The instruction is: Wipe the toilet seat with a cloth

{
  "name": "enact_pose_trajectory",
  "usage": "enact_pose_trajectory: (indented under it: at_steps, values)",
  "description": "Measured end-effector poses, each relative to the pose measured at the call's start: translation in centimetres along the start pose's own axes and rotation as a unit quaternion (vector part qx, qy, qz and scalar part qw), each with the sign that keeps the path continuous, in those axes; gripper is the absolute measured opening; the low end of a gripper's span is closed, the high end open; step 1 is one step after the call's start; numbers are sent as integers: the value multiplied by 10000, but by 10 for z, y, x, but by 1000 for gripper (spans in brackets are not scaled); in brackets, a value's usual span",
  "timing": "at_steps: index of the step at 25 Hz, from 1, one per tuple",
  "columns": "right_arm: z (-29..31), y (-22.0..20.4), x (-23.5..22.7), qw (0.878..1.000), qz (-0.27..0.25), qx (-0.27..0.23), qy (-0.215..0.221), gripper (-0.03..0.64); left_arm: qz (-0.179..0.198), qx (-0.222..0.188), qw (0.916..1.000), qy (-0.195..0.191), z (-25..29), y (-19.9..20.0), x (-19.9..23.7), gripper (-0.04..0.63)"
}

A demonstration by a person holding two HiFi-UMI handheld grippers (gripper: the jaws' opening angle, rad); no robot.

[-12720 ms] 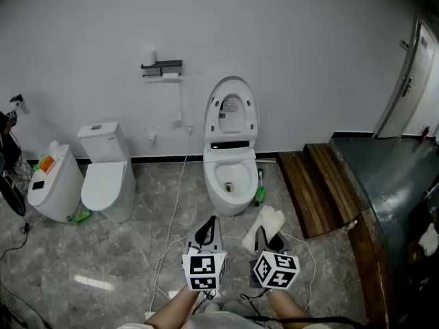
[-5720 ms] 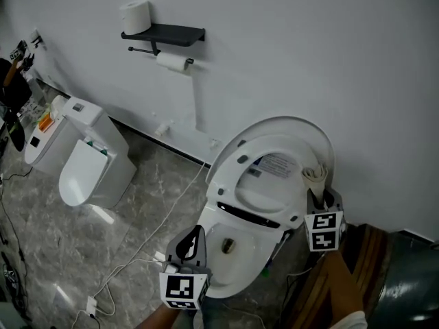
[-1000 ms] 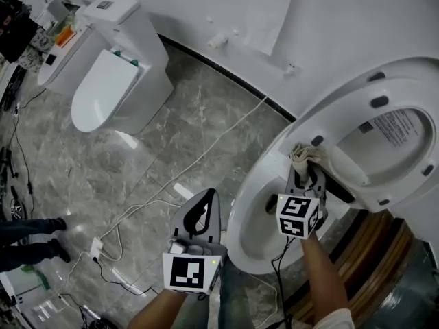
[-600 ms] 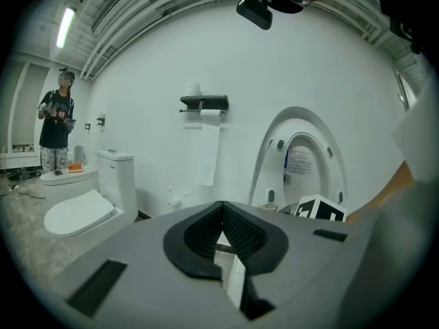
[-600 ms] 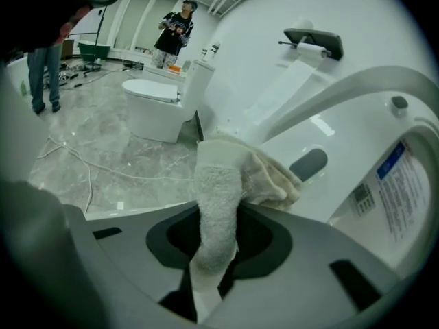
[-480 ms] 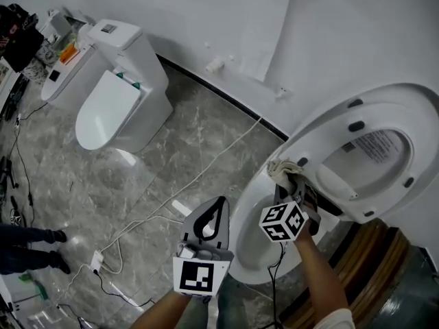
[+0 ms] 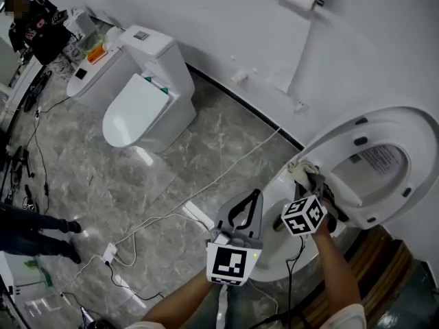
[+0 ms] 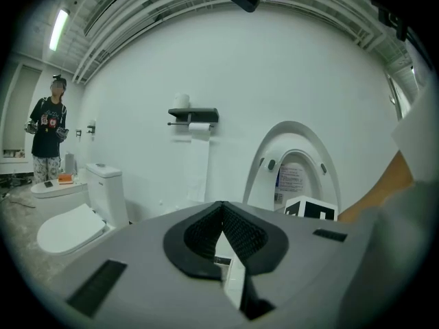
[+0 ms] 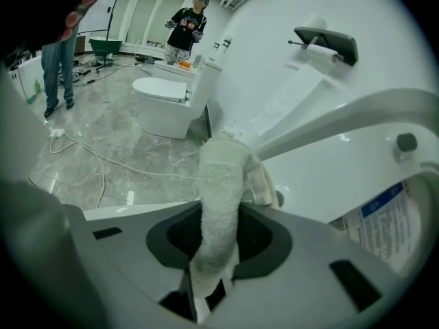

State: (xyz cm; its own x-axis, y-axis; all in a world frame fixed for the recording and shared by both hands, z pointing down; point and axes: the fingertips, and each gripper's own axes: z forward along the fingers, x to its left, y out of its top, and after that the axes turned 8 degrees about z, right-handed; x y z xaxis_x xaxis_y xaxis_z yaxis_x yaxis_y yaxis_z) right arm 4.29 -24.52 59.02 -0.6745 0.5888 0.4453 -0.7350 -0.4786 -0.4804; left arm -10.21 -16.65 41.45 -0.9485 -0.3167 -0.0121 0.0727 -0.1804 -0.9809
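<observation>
Cloth at the raised seat's lower edge, wipe under way

The right gripper [image 7: 313, 184] is clamped on the folded white cloth [image 7: 302, 167], which sits against the lower left edge of the upturned toilet seat [image 7: 374, 130], right of centre in the head view. The left gripper [image 7: 252, 196] hangs shut and empty above the bowl rim [image 7: 269, 271]. No part of the seat looks visibly different, so I judge most of the ring still to be wiped. Room is tight: the wall stands behind the seat and a wooden platform [image 7: 384, 269] is at lower right. The tiled floor to the left is open apart from the loose white cables [image 7: 206, 184].
</observation>
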Motion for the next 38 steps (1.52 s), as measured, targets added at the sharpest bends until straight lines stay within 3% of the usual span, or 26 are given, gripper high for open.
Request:
enact_pose_trajectory:
  at_steps: [13, 18, 38]
  values:
    - [-31, -1, -21, 9989, 158, 398, 215, 109, 289, -371, 9987, -178, -11, 53, -6, 11]
    - [-38, 10, -39, 9993, 95, 340, 134, 109, 324, -634, 9973, -156, -9, 74, -2, 11]
    - [-67, 52, -108, 9993, 254, 157, -230, 109, 387, -798, 9949, -475, 10, 129, -33, 11]
